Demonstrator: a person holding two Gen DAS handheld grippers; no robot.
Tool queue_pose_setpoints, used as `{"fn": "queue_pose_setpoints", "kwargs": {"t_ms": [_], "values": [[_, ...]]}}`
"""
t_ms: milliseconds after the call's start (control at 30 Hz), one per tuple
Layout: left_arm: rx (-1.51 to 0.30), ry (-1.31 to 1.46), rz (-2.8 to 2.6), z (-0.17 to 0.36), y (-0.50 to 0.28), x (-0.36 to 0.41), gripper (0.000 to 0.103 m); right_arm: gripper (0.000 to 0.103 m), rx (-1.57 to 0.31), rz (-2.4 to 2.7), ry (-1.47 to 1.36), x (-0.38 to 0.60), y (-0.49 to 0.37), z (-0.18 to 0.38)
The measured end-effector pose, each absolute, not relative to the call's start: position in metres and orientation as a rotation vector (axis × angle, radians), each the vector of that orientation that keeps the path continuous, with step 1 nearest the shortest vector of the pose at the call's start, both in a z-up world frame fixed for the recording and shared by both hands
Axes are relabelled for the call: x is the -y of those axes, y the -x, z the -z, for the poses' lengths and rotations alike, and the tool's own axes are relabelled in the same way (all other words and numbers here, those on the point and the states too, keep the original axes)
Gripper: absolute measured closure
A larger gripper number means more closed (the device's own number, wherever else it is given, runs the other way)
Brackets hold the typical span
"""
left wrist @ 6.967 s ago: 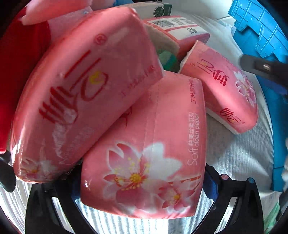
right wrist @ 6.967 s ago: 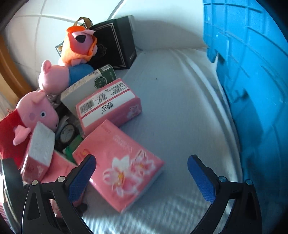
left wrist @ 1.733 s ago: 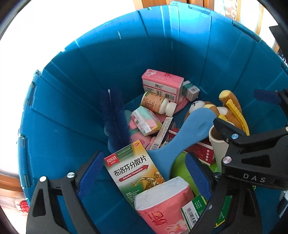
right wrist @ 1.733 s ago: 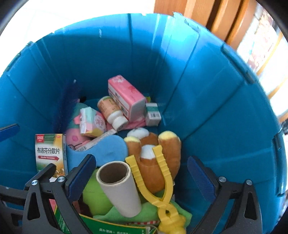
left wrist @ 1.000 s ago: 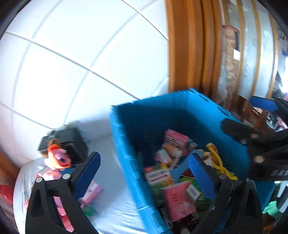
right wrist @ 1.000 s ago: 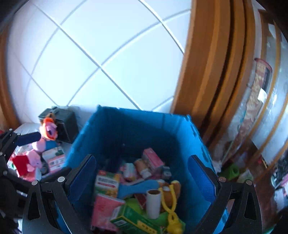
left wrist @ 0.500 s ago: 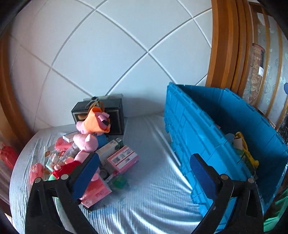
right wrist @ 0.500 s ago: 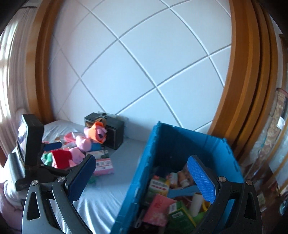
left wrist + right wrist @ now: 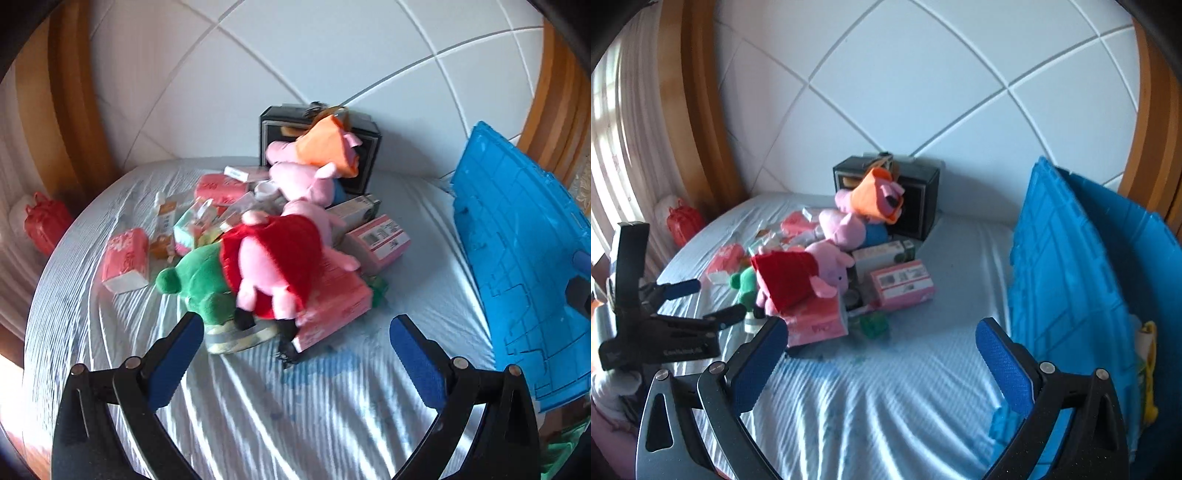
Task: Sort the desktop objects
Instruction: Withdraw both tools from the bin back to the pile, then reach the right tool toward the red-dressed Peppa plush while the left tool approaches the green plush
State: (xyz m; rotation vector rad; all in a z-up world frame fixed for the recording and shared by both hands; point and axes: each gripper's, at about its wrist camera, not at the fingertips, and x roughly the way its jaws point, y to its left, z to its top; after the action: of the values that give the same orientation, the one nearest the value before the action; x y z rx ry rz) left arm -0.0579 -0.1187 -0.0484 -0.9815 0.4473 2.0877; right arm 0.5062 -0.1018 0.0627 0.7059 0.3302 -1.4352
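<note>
A bed with a pale striped sheet (image 9: 295, 406) sits against a white quilted wall. At far left lies a red bag (image 9: 44, 223). Mid-sheet is a heap of things to sort: pink tissue packs (image 9: 125, 258), a green plush (image 9: 199, 277), and a pink pig in a red dress (image 9: 273, 266) lying across a tissue pack. At right stands a blue crate (image 9: 524, 258). The left gripper (image 9: 295, 354), jaws spread and empty, points straight at the pig, just ahead. The right gripper (image 9: 879, 358), also spread and empty, sits farther back, so the left is likely nearer.
</note>
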Motion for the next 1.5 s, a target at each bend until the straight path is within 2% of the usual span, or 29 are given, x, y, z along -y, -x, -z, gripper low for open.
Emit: {"fn": "queue_pose_setpoints", "kwargs": {"t_ms": [233, 467, 767, 867, 933, 1033, 1100, 1167, 1300, 1367, 1500], "values": [[-0.450, 1.155, -2.143, 0.097, 0.124, 0.155, 0.001, 0.000, -0.406, 1.375, -0.895, 0.162, -0.551, 0.007], [-0.458, 1.225, -2.187, 0.121, 0.173, 0.160, 0.001, 0.000, -0.448, 1.380, -0.987, 0.213, -0.579, 0.036], [-0.491, 1.211, -2.261, 0.133, 0.254, 0.104, 0.001, 0.000, -0.399, 1.538, -0.949, 0.282, -0.586, 0.014], [-0.453, 1.264, -2.086, 0.149, 0.252, 0.069, 0.001, 0.000, -0.324, 1.593, -0.848, 0.304, -0.588, -0.019], [-0.423, 1.304, -1.963, 0.161, 0.239, 0.050, 0.000, 0.000, -0.352, 1.583, -0.825, 0.330, -0.597, -0.029], [-0.724, 1.240, -2.029, 0.179, 0.216, 0.033, 0.000, 0.000, -0.508, 1.583, -0.822, 0.373, -0.617, -0.006], [-0.820, 1.169, -2.033, 0.189, 0.205, 0.038, 0.000, 0.000, -0.695, 1.587, -0.873, 0.388, -0.626, 0.037], [-0.795, 1.172, -2.034, 0.186, 0.205, 0.054, 0.000, 0.000, -0.802, 1.560, -0.939, 0.377, -0.623, 0.078], [-0.742, 1.271, -2.014, 0.186, 0.217, 0.086, 0.000, 0.000, -0.756, 1.540, -1.044, 0.321, -0.586, 0.111], [-0.727, 1.294, -2.012, 0.185, 0.217, 0.103, 0.000, 0.000, -0.773, 1.591, -1.065, 0.299, -0.571, 0.119], [-0.828, 1.256, -2.130, 0.174, 0.211, 0.123, 0.000, 0.000, -0.744, 1.748, -1.119, 0.253, -0.537, 0.123]]}}
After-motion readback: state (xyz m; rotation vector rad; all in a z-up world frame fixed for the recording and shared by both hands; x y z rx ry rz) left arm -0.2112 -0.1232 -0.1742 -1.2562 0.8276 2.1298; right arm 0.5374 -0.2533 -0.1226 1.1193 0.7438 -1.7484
